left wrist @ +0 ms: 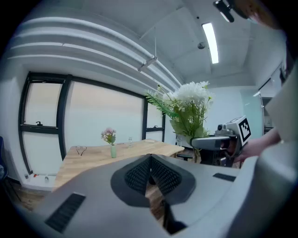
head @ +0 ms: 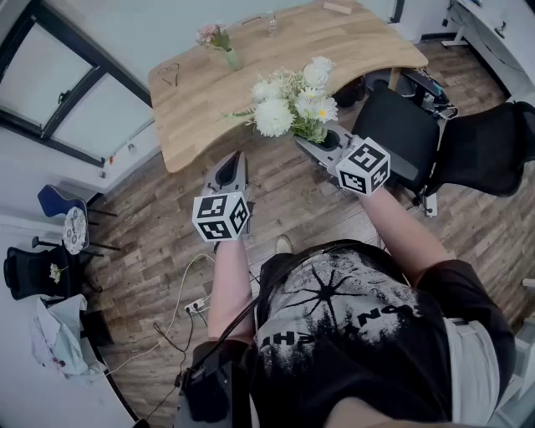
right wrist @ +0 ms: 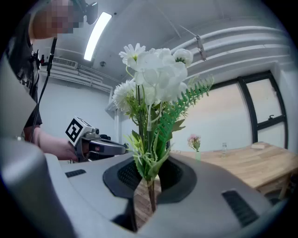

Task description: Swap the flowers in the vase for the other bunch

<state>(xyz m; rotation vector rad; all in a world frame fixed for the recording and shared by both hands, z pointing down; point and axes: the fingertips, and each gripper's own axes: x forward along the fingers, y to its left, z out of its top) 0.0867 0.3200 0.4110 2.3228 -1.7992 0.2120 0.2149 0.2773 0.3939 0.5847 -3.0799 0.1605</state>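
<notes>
My right gripper [head: 311,144] is shut on the stems of a bunch of white flowers [head: 294,99] with green fern leaves, held upright short of the near edge of the wooden table [head: 276,71]. In the right gripper view the bunch of white flowers [right wrist: 153,97] rises from between the jaws. A small green vase [head: 231,58] with pink flowers [head: 213,35] stands far back on the table's left part. The green vase [left wrist: 113,151] also shows in the left gripper view. My left gripper [head: 233,164] is shut with nothing in it, over the floor to the left of the bunch.
A black office chair [head: 435,142] stands right of my right gripper. Spectacles [head: 170,73] lie on the table's left end, a small glass [head: 272,25] and a flat block [head: 337,7] at its far side. Cables [head: 180,318] run over the wooden floor.
</notes>
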